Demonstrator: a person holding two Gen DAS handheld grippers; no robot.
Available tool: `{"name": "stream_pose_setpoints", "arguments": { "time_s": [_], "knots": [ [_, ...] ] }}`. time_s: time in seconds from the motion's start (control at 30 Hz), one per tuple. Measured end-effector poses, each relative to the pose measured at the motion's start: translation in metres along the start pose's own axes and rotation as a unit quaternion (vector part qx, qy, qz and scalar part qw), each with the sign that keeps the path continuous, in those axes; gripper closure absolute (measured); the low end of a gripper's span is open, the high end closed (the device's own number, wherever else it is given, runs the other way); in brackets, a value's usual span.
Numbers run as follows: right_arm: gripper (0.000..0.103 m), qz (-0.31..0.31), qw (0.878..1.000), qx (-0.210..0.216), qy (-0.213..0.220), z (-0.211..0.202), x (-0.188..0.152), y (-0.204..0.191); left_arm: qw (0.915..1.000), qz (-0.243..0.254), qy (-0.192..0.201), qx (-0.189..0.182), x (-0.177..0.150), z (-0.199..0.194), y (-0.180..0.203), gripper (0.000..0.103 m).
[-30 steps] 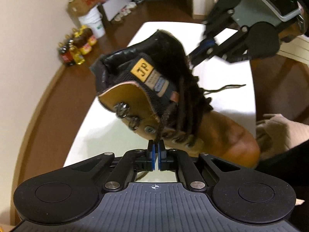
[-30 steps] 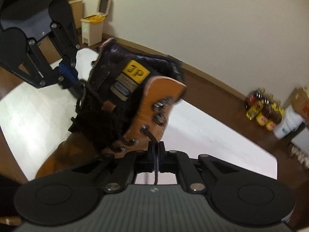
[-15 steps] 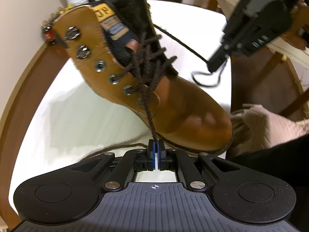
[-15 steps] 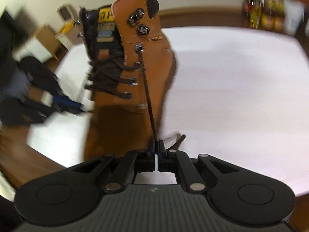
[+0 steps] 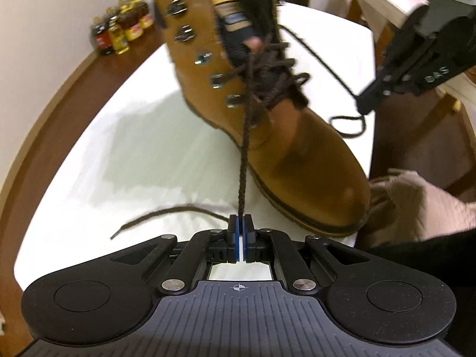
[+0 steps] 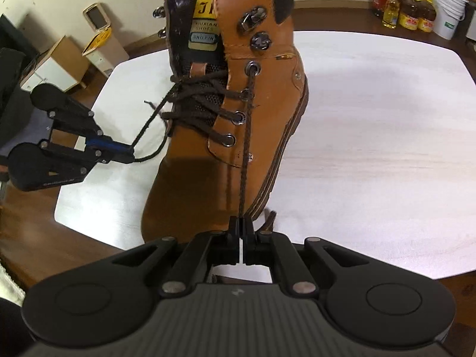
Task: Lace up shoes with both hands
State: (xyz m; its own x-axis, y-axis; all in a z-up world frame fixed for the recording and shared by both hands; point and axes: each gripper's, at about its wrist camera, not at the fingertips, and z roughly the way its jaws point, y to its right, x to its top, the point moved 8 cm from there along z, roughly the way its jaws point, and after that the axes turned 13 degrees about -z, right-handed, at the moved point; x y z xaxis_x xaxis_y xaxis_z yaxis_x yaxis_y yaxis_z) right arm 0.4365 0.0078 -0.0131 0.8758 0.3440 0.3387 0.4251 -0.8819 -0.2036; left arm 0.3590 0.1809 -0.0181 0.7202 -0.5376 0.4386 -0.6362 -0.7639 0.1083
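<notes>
A tan leather boot (image 5: 297,154) stands on the white table (image 5: 134,148), laced with a dark brown lace through its lower eyelets. My left gripper (image 5: 241,223) pinches one lace end (image 5: 244,148), which runs taut up to the crossings; its jaws are opening slightly with the lace still pressed between the pads. The free tip trails left on the table. In the right wrist view the boot (image 6: 267,89) is upright, and my right gripper (image 6: 241,223) is shut on the other lace end (image 6: 245,148), taut from a round eyelet (image 6: 252,67). The left gripper (image 6: 131,154) shows at the boot's left.
Oil bottles (image 6: 407,15) and a white bucket (image 6: 449,12) stand on the wooden floor by the wall. Cardboard boxes (image 6: 59,65) sit beyond the table's left end. A beige cloth (image 5: 416,202) lies at the table's near right edge, next to the boot's toe.
Both grippers have drawn back from the boot, so each lace end now runs longer and tauter. The right gripper has rolled; the boot went from tipped to upright.
</notes>
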Motion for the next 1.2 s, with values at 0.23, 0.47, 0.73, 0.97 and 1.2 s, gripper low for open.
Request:
{"name": "stream_pose_setpoints", "arguments": {
  "time_s": [0.23,0.47,0.73,0.97,1.2],
  "knots": [
    [0.101,0.132,0.987,0.091,0.027,-0.019,0.011,-0.007,0.9977,-0.067,0.004,0.012,-0.019,-0.018,-0.006,0.093],
    [0.094,0.246,0.937,0.208,0.136,-0.028,0.052,-0.021,0.9969,-0.065,-0.003,-0.046,-0.038,0.005,0.038,0.092],
    [0.083,0.198,0.975,0.03,0.099,-0.028,0.005,0.005,0.9949,-0.078,0.047,-0.042,-0.035,0.026,0.053,0.101],
    [0.083,0.06,0.997,0.028,0.045,0.022,-0.005,0.005,0.9932,-0.098,0.062,0.0,-0.024,0.029,0.062,0.103],
    [0.066,0.026,0.992,0.106,0.058,0.019,0.01,0.056,0.9764,-0.196,0.056,0.073,-0.002,0.034,0.088,0.103]
  ]
}}
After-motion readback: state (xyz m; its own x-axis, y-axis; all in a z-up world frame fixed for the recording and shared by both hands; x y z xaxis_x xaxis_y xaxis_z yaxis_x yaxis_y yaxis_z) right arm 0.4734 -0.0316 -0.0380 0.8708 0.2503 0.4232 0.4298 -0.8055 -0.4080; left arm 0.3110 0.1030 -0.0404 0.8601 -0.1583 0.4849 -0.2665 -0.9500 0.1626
